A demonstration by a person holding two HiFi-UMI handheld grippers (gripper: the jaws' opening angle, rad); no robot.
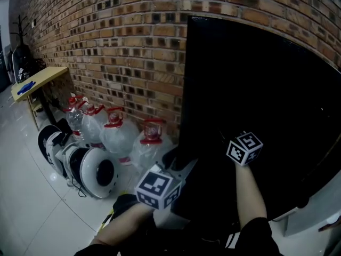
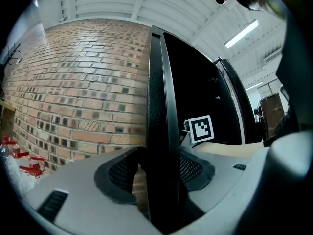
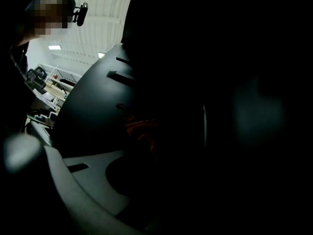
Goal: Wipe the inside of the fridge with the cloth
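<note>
Standing against the brick wall (image 1: 117, 52), the black fridge (image 1: 256, 116) fills the right side of the head view, and both grippers are up against its front. The left gripper (image 2: 159, 168) sits at the fridge's left side with its jaws fairly wide, one on each side of the thin black door edge (image 2: 159, 106). In the left gripper view the right pad lies close against that edge, while a sliver of brick shows between the left pad and the edge, so the jaws straddle it without clamping.

The right gripper (image 3: 146, 151) is in front of the fridge's dark face, to the right of the left gripper. Its own view is very dark. Its jaws stand narrow, and a reddish-orange bunch that looks like the cloth (image 3: 139, 131) sits between them, just off the fridge's black surface. The far jaw is lost in the shadow.

On the pale floor (image 1: 32, 207) to the left of the fridge, clear water jugs (image 1: 118, 135) with red caps stand in a row along the wall. Black-and-white helmets (image 1: 96, 169) lie just beyond them. Farther left of the fridge is a yellow table (image 1: 40, 79).
</note>
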